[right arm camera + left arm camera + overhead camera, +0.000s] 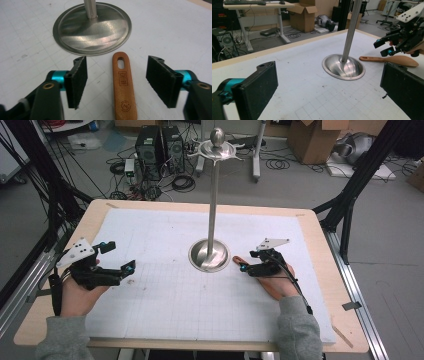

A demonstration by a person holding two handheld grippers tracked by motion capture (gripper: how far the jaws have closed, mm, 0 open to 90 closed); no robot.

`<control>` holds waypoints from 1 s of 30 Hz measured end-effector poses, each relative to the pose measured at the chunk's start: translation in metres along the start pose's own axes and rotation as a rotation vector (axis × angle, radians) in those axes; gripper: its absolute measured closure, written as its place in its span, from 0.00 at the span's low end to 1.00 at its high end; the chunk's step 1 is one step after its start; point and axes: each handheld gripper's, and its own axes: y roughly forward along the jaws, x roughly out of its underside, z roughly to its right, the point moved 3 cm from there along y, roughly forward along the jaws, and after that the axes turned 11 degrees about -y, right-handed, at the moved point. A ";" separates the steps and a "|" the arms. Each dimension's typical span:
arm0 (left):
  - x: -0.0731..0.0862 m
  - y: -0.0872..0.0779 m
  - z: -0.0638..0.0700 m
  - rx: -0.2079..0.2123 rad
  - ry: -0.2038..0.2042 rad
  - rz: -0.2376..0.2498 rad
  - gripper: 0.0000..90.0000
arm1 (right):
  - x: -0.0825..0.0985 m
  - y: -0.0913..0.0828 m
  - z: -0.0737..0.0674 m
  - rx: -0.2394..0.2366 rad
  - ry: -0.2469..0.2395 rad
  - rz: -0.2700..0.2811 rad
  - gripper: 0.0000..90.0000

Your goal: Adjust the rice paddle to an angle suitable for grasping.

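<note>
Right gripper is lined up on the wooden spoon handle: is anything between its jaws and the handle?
Nothing visible. The right gripper has its jaws open, one on each side of the wooden spoon handle, with only bare mat in the gaps. The metal stand base sits just beyond the handle's tip, not between.

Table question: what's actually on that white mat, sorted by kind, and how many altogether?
Metal stand with a round base: 1
Wooden spoon: 1, lying flat between the open jaws of the right gripper
Hand-held grippers: 2, counting the left gripper, also open
Total: 4
</note>
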 end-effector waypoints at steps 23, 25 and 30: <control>-0.002 0.022 0.005 0.043 0.008 -0.023 0.02 | 0.004 -0.021 0.001 0.078 0.003 -0.002 0.10; -0.002 0.023 0.006 0.044 0.009 -0.025 0.02 | 0.004 -0.022 0.001 0.079 0.007 0.007 0.07; -0.001 0.023 0.007 0.046 0.009 -0.029 0.02 | 0.006 -0.023 0.001 0.049 -0.010 0.029 0.07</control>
